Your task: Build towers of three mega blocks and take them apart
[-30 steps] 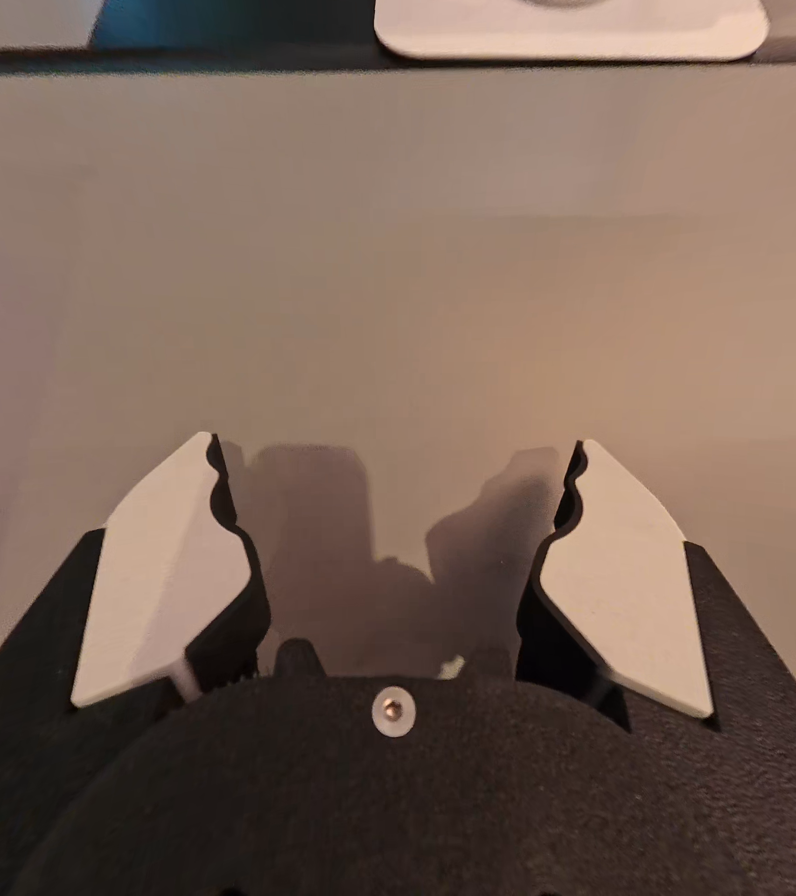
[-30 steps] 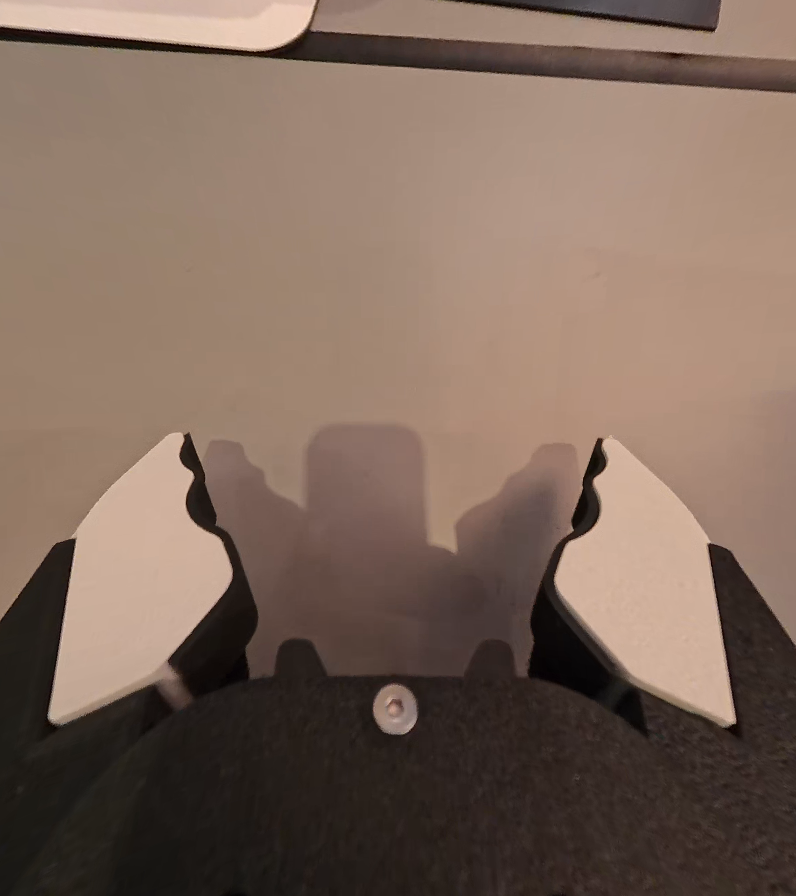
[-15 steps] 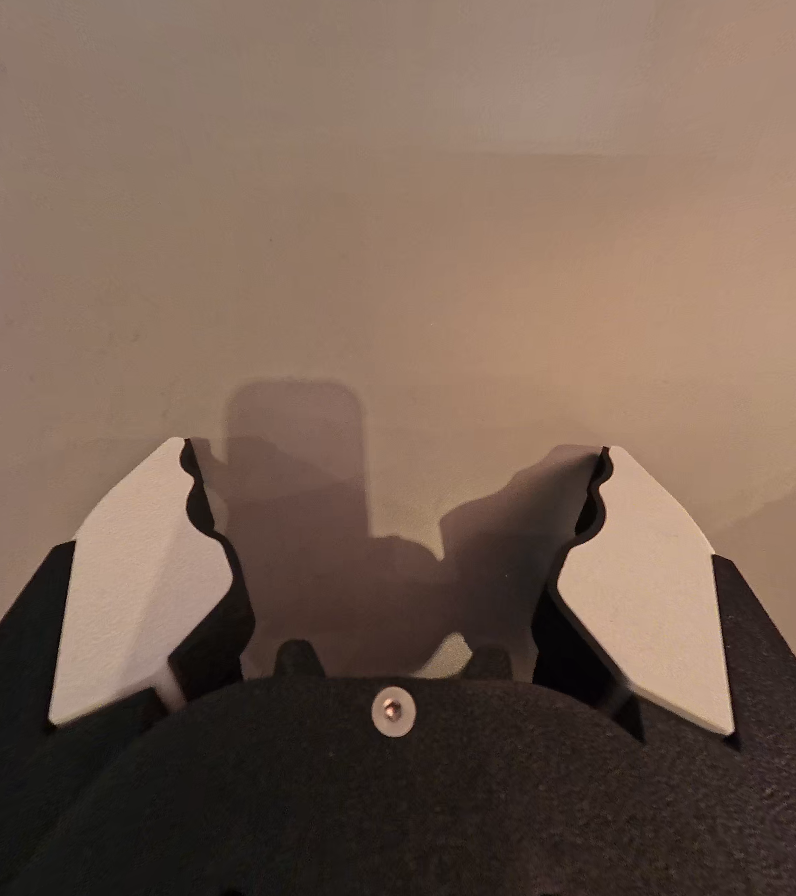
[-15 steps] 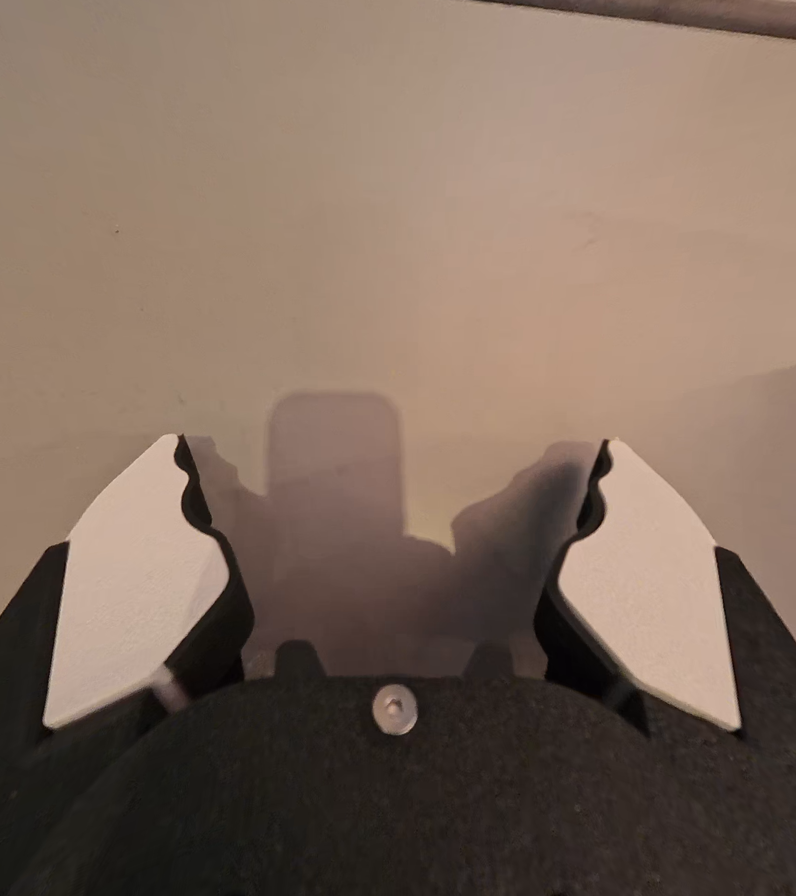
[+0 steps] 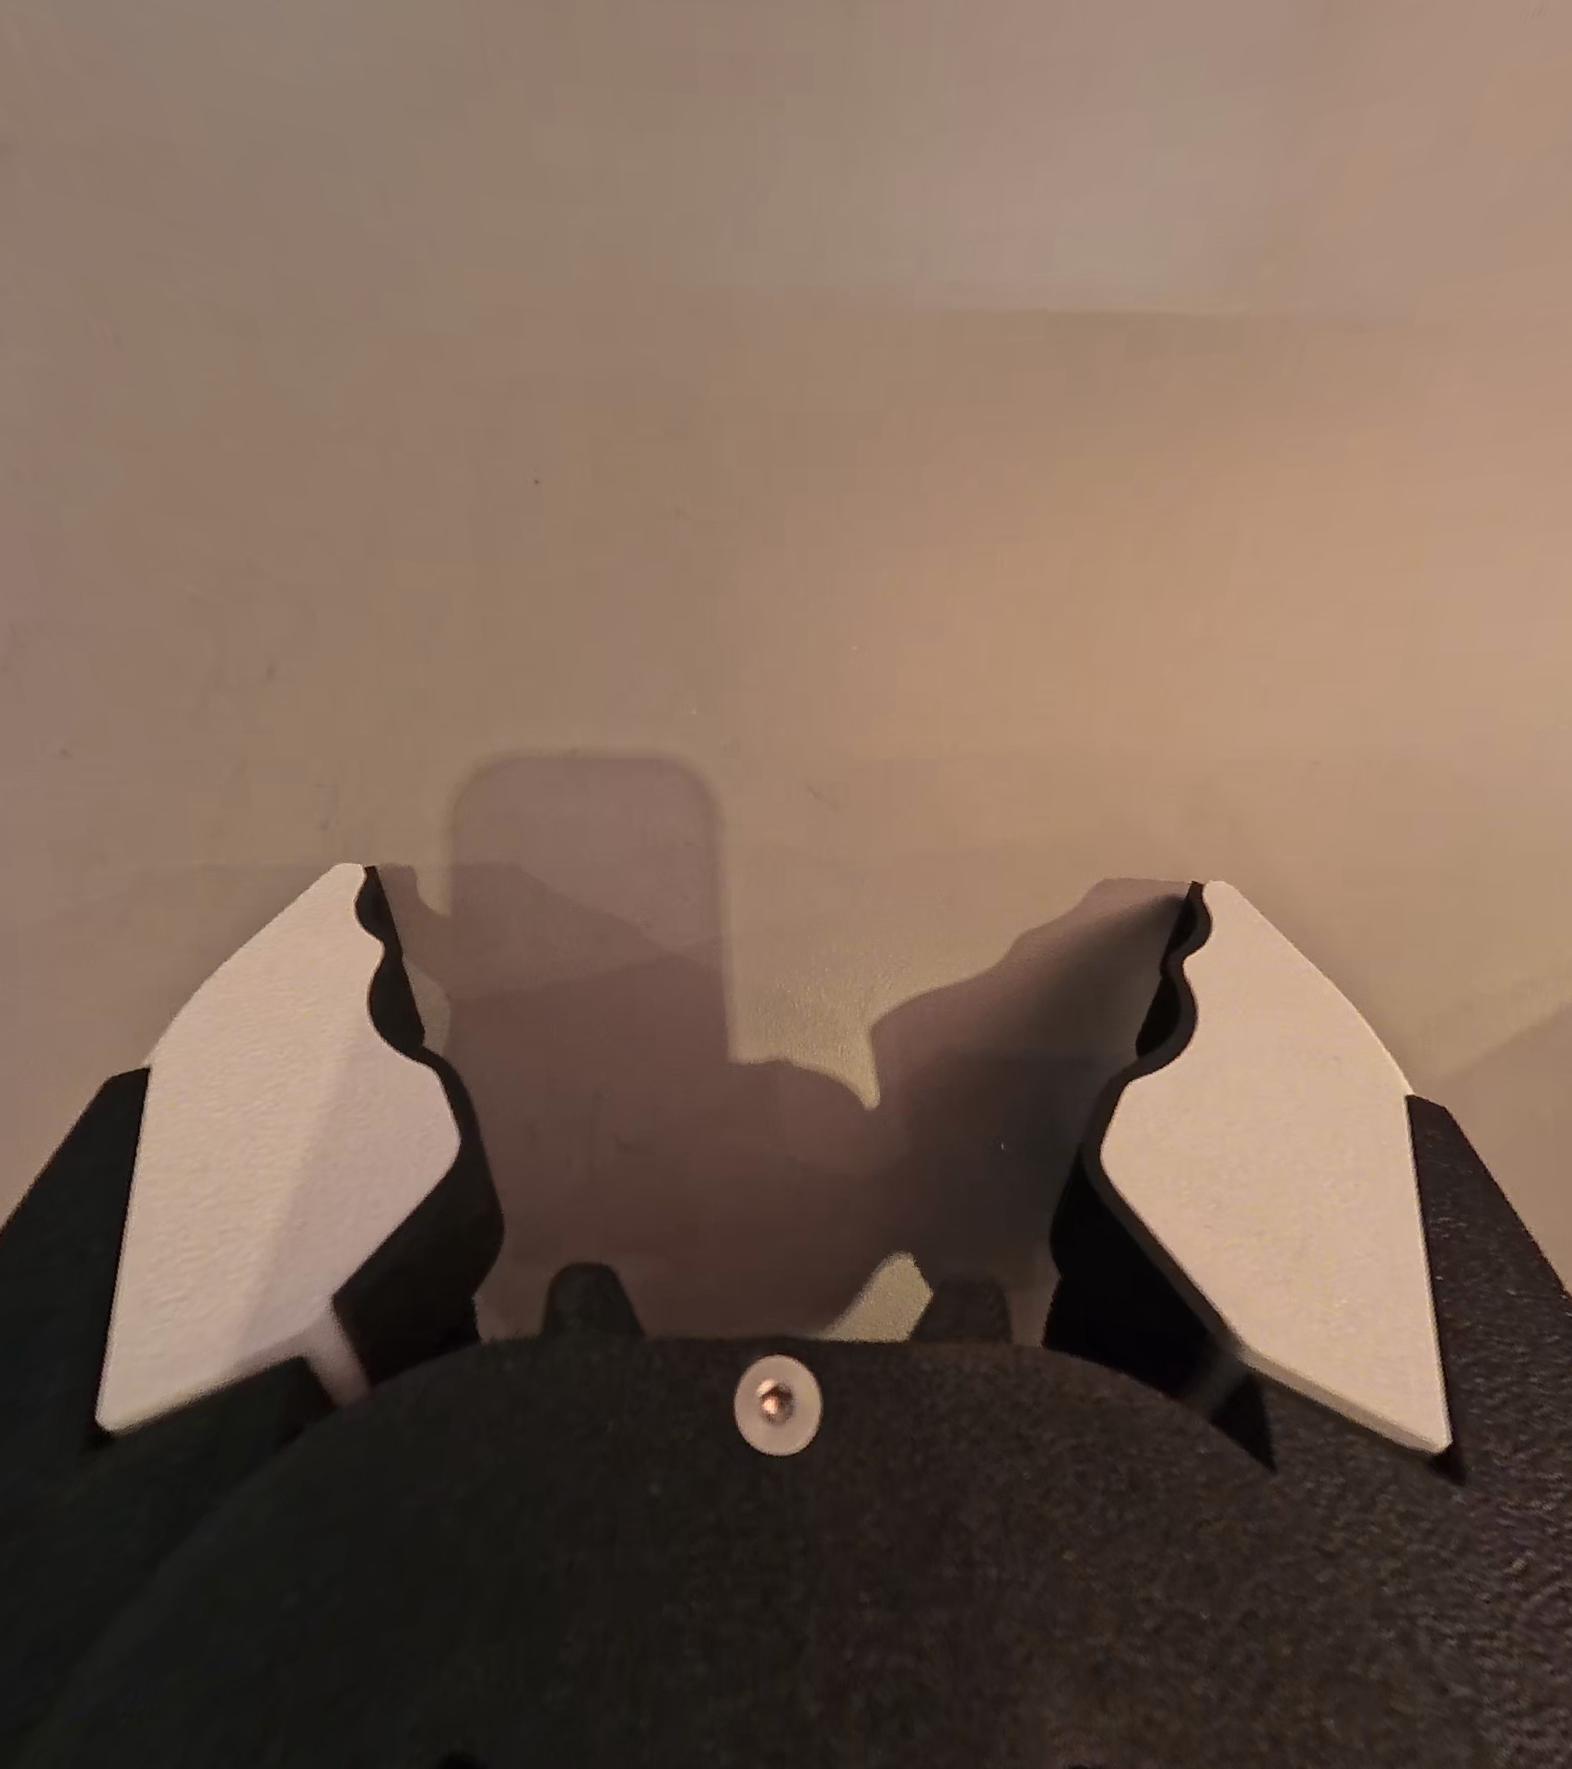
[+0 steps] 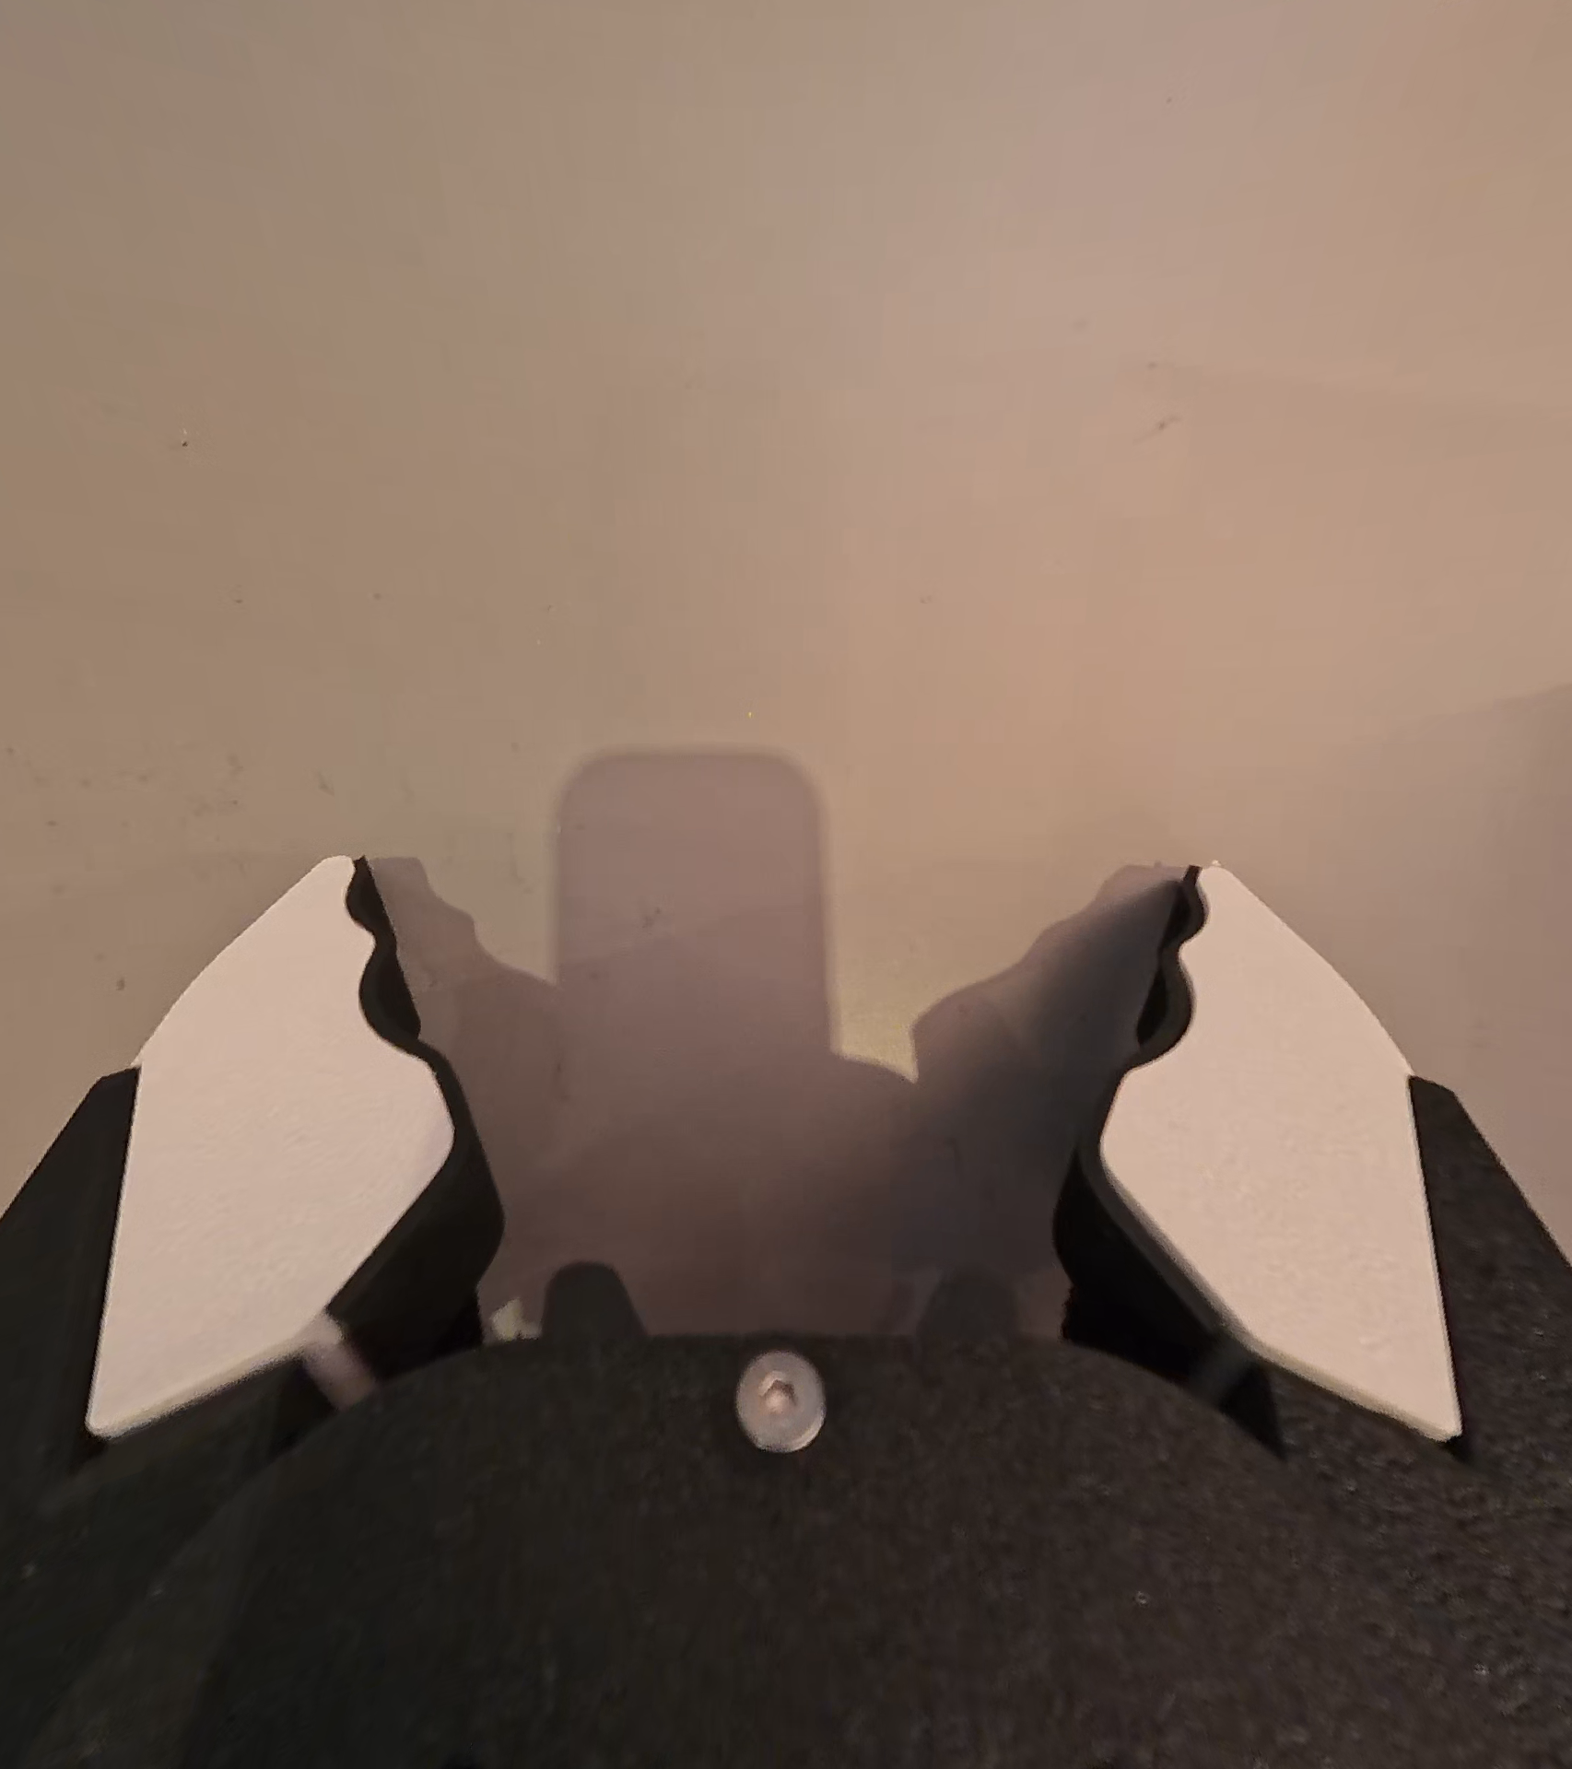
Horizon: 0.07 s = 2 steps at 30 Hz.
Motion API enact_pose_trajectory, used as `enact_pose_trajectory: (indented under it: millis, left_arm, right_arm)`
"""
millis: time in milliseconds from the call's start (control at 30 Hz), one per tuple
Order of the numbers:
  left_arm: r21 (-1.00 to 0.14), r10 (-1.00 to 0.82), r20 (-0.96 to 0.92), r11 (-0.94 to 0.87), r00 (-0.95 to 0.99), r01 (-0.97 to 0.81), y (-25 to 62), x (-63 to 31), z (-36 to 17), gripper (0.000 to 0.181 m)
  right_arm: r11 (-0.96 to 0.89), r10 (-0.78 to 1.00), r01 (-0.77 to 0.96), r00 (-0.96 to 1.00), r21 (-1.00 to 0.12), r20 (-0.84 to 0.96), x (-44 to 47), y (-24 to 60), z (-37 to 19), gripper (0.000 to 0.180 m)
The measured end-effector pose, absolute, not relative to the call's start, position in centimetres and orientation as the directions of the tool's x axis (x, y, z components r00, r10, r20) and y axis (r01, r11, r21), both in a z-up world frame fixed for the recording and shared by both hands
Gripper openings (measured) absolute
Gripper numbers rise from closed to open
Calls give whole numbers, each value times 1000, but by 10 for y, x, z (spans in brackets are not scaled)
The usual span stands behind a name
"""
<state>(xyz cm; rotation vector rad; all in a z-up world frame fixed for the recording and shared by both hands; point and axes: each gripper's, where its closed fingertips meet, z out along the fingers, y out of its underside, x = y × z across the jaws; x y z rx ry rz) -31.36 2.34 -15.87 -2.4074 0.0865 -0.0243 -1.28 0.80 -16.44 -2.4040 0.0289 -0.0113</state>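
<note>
No mega blocks show in either view. My left gripper (image 5: pixel 782 876) is open and empty, its white fingers (image 5: pixel 284 1130) spread wide, close above a plain beige tabletop (image 5: pixel 763 479). My right gripper (image 6: pixel 774 866) is also open and empty, its white fingers (image 6: pixel 1261 1149) spread wide over the same kind of beige tabletop (image 6: pixel 763 431). Each gripper casts a dark shadow on the surface just under it.
Only the beige tabletop fills both views. A faint shadow edge crosses the right side of the right wrist view (image 6: pixel 1529 727).
Both grippers have tipped down toward the table. The table's far edge and the white mat and dark items beyond it have left both views. The left gripper's fingers have spread a little wider.
</note>
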Motion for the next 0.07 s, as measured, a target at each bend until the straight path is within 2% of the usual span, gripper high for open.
enact_pose_trajectory:
  millis: [67]
  left_arm:
    - [-669,-68,-6,-741,998,-55,23,-314,-159,146]
  right_arm:
    - [-740,-27,-20,1000,-673,0,-13,7,-164,145]
